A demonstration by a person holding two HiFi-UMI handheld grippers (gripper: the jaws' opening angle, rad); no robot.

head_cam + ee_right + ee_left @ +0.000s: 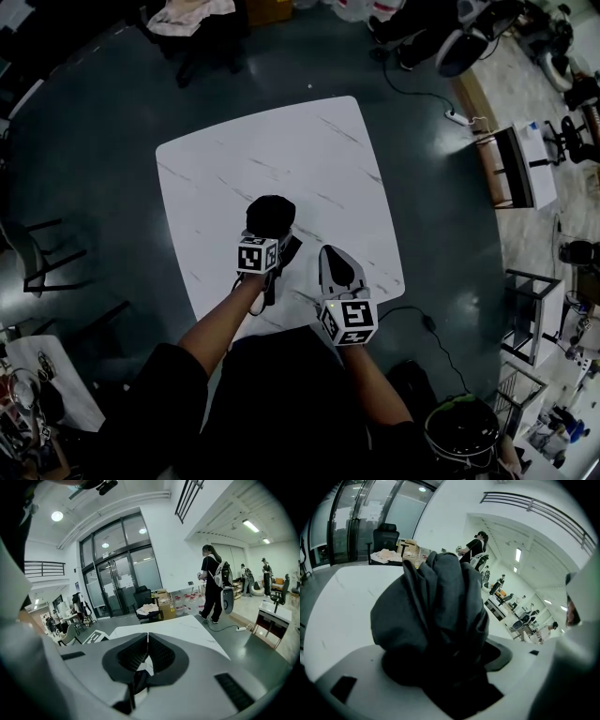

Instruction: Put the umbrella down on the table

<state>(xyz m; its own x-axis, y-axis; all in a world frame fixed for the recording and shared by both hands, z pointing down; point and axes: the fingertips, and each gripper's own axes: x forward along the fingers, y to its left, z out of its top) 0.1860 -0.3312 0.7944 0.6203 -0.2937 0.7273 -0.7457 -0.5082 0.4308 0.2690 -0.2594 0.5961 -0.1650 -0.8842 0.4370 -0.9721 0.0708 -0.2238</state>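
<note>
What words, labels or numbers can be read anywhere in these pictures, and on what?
No text can be read.
Left cube and right cube: black-and-white marker squares, no letters.
Bottles: red labels, too small to read.
Sheets on the glass door: blurred.

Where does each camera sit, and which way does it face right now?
Head view: on the person's head, looking steeply down at the table; forearms, left claw and right claw show.
Left gripper view: on the left claw, looking along its jaws, closed on the umbrella.
Right gripper view: on the right claw, jaws shut, empty, facing glass doors.
Shared: the umbrella, head and left views.
</note>
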